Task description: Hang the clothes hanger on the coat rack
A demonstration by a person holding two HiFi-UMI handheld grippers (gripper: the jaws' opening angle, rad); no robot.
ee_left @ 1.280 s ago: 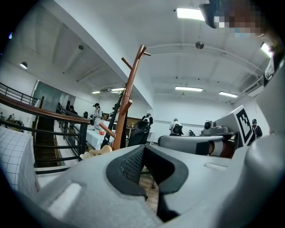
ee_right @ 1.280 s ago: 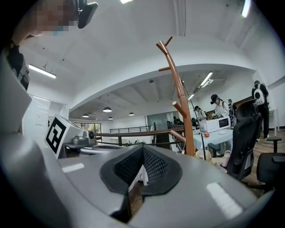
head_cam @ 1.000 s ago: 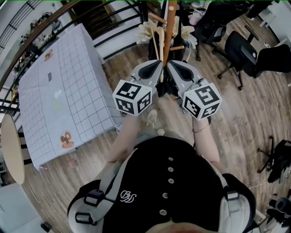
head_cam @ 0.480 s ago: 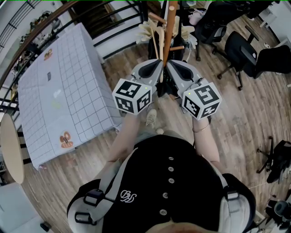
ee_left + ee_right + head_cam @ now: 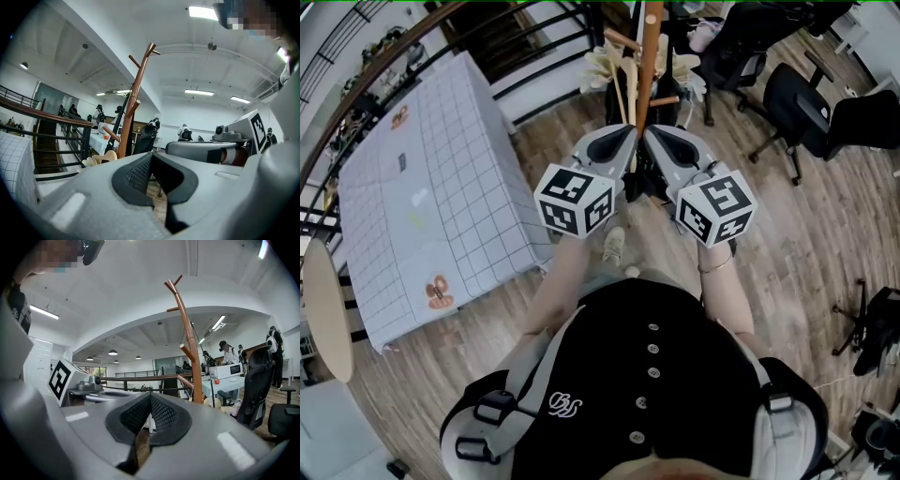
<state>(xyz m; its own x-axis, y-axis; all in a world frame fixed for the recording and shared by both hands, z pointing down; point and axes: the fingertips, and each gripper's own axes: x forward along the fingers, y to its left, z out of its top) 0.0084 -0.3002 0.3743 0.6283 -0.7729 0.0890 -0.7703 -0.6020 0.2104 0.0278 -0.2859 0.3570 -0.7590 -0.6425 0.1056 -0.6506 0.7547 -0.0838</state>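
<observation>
Your left gripper [image 5: 151, 157] is pinched fully closed with nothing in it. Your right gripper [image 5: 150, 397] matches it, pads together and nothing between them. You've got the two side by side, noses nearly touching, both aimed about level.

Just past those tips, dead ahead and between the two noses, stands the coat rack [image 5: 647, 52]. It's a slim brown wooden pole with short pegs branching off and angling upward, and a forked pair at the top. Its long axis runs upright from the floor.

Low around the pole, beyond your tips, cluster what look like pale wooden hangers [image 5: 605, 64]. I can't make out their exact shape or which way they face.

Further out there's a checked table [image 5: 441, 187] on your left and black office chairs [image 5: 797, 108] on your right.
</observation>
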